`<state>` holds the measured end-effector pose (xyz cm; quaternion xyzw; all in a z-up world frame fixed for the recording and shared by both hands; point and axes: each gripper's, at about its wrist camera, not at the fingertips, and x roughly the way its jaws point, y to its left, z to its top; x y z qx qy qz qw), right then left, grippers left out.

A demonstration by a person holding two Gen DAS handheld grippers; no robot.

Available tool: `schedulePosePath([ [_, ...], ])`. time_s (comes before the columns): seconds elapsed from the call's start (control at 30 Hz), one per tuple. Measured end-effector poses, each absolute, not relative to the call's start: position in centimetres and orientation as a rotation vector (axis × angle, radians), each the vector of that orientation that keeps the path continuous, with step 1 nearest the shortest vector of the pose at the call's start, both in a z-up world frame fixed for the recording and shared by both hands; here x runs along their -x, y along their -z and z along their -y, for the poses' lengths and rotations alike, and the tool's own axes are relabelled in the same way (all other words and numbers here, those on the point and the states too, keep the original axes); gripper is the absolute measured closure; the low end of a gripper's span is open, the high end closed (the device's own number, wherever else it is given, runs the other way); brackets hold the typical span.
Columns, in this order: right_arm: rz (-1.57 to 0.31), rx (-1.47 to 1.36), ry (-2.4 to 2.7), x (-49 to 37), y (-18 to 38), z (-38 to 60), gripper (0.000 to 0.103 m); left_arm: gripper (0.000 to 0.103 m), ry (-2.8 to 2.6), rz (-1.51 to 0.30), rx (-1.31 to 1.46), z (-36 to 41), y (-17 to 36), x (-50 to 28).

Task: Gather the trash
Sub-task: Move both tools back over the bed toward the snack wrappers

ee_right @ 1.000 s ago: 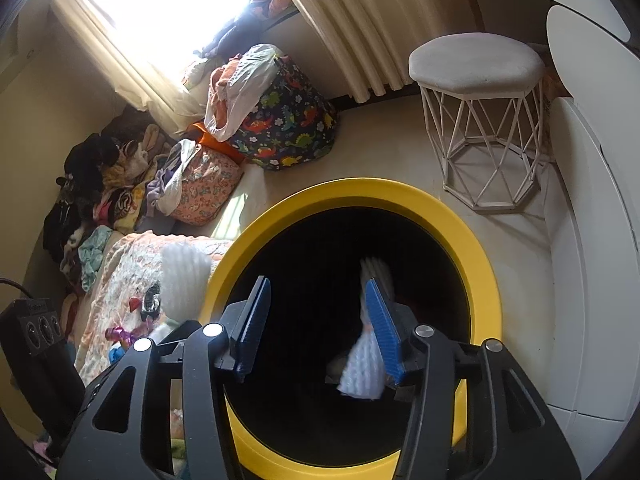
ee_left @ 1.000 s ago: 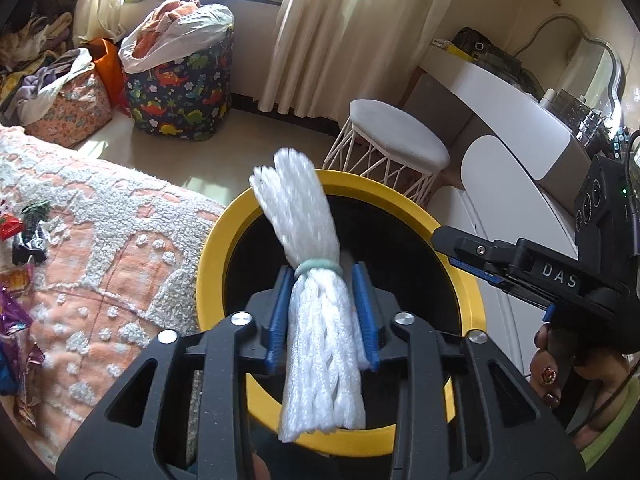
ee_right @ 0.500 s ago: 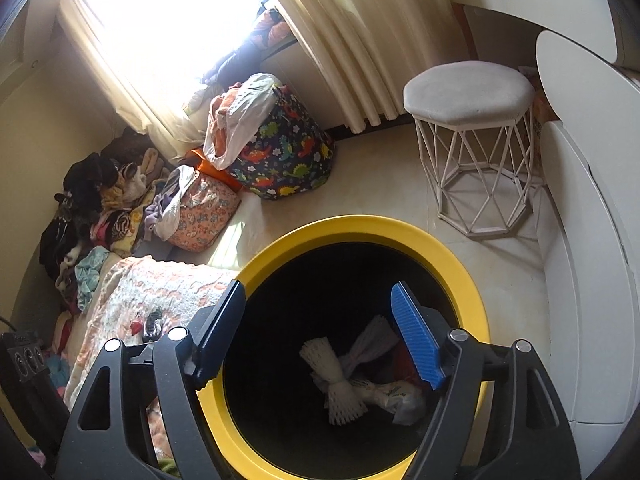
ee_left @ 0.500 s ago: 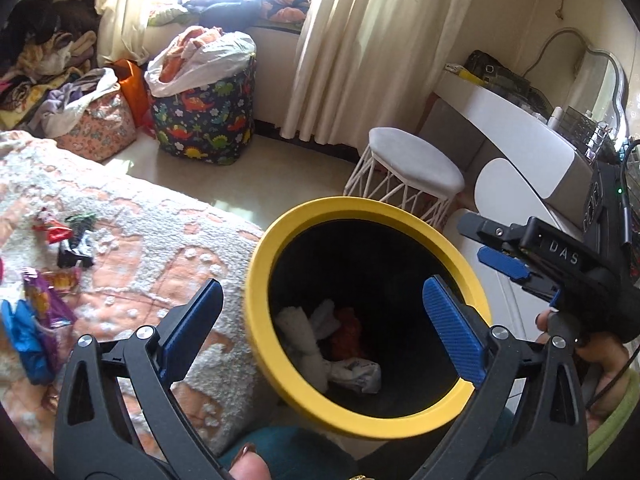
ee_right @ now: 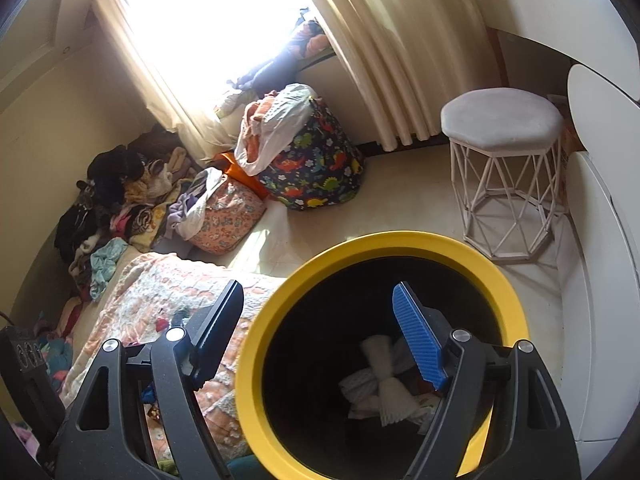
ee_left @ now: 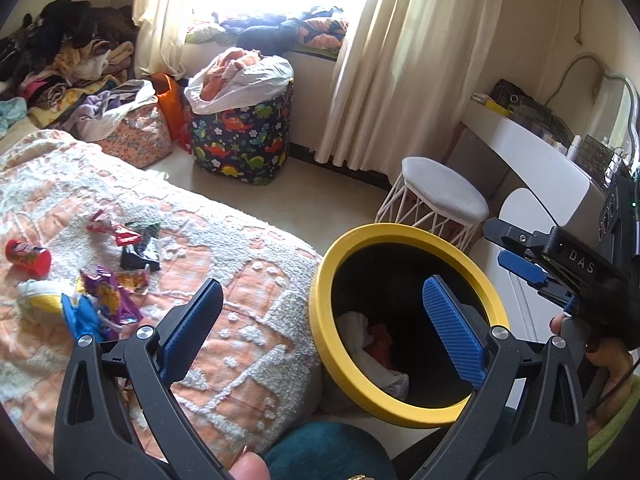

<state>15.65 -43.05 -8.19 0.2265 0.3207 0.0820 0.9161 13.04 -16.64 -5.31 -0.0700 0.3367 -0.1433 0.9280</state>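
Note:
A bin with a yellow rim (ee_left: pixel 400 232) and a black inside stands against the bed's edge. In it lies white foam netting (ee_right: pixel 384 380) on other trash. My left gripper (ee_left: pixel 320 292) hangs wide open, nothing between its blue pads, over the bed's edge and the bin's left rim. The right gripper (ee_right: pixel 318 292) is open over the bin (ee_right: pixel 248 360), also holding nothing. It shows at the right of the left wrist view (ee_left: pixel 520 256). On the bedspread lie a red cup (ee_left: pixel 28 258), purple and blue wrappers (ee_left: pixel 108 296) and a black wrapper (ee_left: pixel 140 252).
A dinosaur-print hamper (ee_left: pixel 240 144) stuffed with clothes and a floral bag (ee_left: pixel 132 140) stand on the floor by the curtain. A white wire stool (ee_left: pixel 440 196) stands beyond the bin, and a white desk (ee_left: pixel 532 152) lines the right wall. Clothes pile up at far left.
My left gripper let go of the white foam netting, which dropped into the bin, and its jaws spread wide. It then swung left toward the bed. The right jaws widened too.

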Motion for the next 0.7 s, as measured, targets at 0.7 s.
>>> schedulePosePath([
  [0.7, -0.623, -0.385, -0.27, -15.0, 6.3, 37.6, 0.028, 0.011, 0.144, -0.614, 0.197, 10.5, 3.8, -11.6],
])
